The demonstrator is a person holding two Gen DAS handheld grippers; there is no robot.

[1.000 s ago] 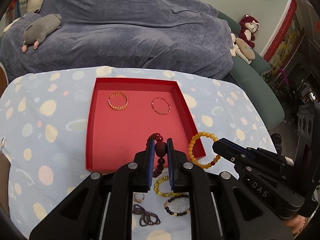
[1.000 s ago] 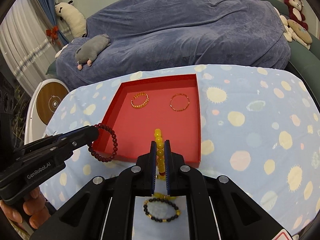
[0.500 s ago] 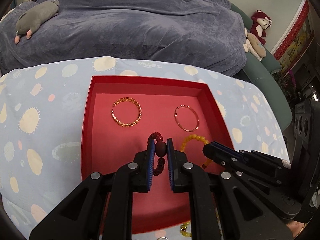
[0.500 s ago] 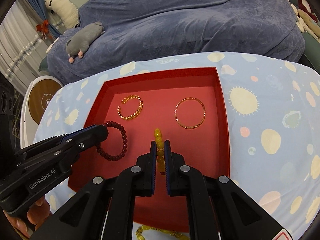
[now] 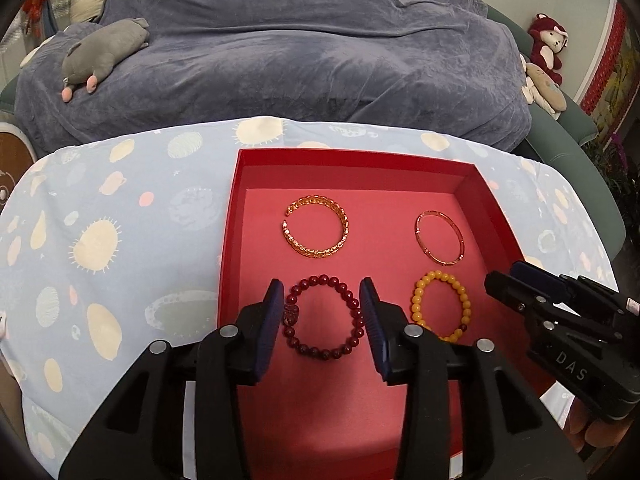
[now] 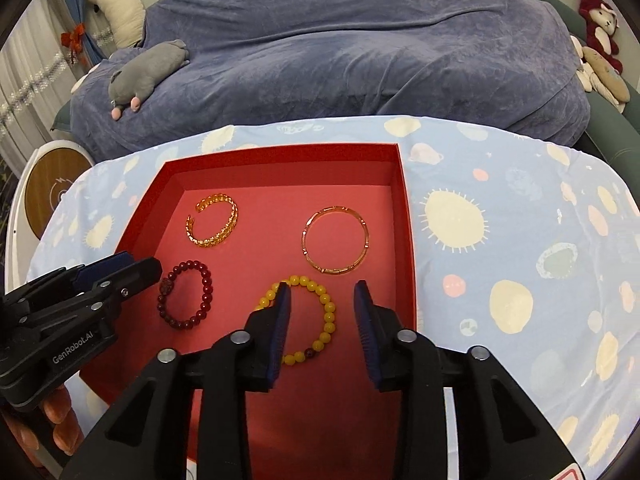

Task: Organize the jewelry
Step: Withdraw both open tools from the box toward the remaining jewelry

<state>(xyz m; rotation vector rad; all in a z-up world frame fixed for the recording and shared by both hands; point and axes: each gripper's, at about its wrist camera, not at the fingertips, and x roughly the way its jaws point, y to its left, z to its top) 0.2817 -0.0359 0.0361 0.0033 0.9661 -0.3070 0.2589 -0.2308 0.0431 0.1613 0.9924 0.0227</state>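
Observation:
A red tray (image 5: 236, 216) (image 6: 404, 200) lies on the spotted cloth. In it lie a gold leaf cuff (image 5: 316, 230) (image 6: 214, 222), a thin gold bangle (image 5: 439, 237) (image 6: 335, 239), a dark red bead bracelet (image 5: 325, 318) (image 6: 185, 295) and a yellow bead bracelet (image 5: 440, 306) (image 6: 320, 320). My left gripper (image 5: 322, 292) is open and empty, its jaws either side of the dark red bracelet. My right gripper (image 6: 322, 294) is open and empty over the yellow bracelet; it also shows in the left wrist view (image 5: 520, 284).
The table has a light blue spotted cloth (image 5: 100, 240). Behind it is a sofa under a blue-grey cover (image 5: 300, 40) with a grey plush toy (image 5: 104, 46). A round white stool (image 6: 48, 184) stands at the table's left.
Both grippers have opened and let go. The dark red bracelet and the yellow bracelet now lie flat in the tray's near half. Both grippers moved further over the tray.

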